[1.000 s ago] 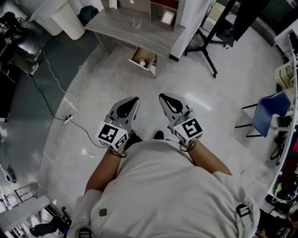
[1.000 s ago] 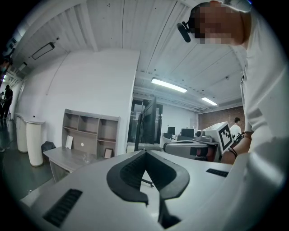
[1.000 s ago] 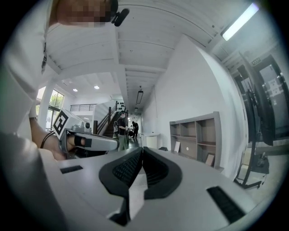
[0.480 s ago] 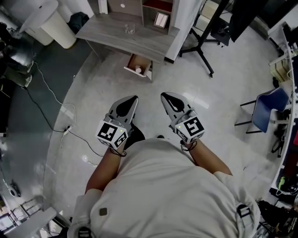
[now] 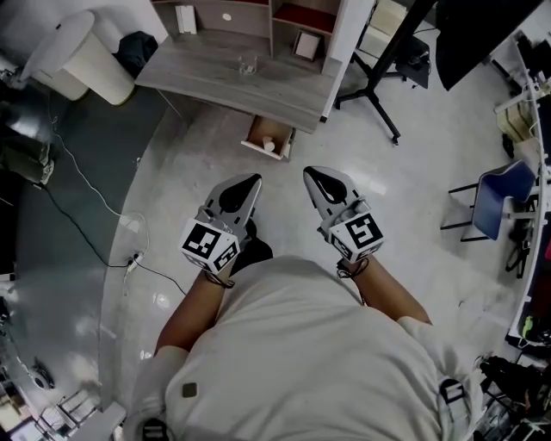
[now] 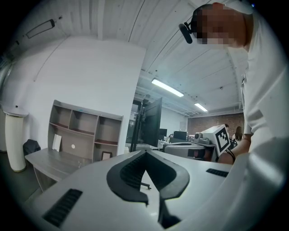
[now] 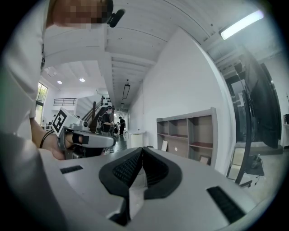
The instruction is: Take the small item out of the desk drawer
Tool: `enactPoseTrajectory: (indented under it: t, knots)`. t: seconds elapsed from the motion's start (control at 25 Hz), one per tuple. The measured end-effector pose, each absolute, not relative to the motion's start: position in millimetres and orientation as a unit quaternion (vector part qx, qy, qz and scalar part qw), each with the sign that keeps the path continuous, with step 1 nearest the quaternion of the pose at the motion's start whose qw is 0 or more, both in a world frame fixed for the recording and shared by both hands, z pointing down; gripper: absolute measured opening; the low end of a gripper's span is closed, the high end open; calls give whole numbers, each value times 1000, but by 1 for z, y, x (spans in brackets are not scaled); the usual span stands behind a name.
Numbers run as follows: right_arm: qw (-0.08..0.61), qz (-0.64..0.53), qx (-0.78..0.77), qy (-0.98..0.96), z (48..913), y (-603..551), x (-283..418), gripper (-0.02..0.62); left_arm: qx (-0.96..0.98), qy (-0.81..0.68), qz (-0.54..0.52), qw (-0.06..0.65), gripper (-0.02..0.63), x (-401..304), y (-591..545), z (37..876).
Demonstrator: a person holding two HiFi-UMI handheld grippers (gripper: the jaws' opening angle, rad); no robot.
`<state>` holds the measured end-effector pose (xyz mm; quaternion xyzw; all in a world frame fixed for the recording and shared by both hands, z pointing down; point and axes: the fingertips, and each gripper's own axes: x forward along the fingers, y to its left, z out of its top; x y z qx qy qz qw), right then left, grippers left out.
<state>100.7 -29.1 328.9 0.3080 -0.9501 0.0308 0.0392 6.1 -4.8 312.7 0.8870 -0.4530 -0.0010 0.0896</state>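
In the head view a grey desk (image 5: 215,77) stands ahead, and its small drawer (image 5: 258,131) hangs open below the front edge. A small white item (image 5: 269,145) lies inside the drawer. I hold both grippers level in front of my body, well short of the drawer. The left gripper (image 5: 250,180) is shut with nothing in it, and its tips meet in the left gripper view (image 6: 145,153). Beside it the right gripper (image 5: 311,172) is shut too, empty, with its pads together in the right gripper view (image 7: 142,149).
A shelf unit (image 5: 297,17) stands on the desk, with a glass (image 5: 248,65) and a small frame (image 5: 304,45). A white bin (image 5: 82,52) is at the left, a cable (image 5: 129,237) runs over the floor, a black stand (image 5: 379,82) and a blue chair (image 5: 491,202) are at the right.
The desk and open drawer have come nearer and lower in the head view as I walk toward them. Both grippers keep their shut pose before my body.
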Motion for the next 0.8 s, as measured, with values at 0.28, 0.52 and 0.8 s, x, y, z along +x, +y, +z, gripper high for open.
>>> enactPoseTrajectory:
  t: [0.28,0.52,0.8]
  knots:
    - [53,39,335,-940,338,-61,37,21,901,-423,-5,96,15,-58,-42,320]
    - [63,46,356,-931,344,-89,-9,21,909,-402,-5,108,15,-108,-72,325]
    - [70,49,390,-917,350,-109,-44,21,922,-371,2,112,15,-147,-93,334]
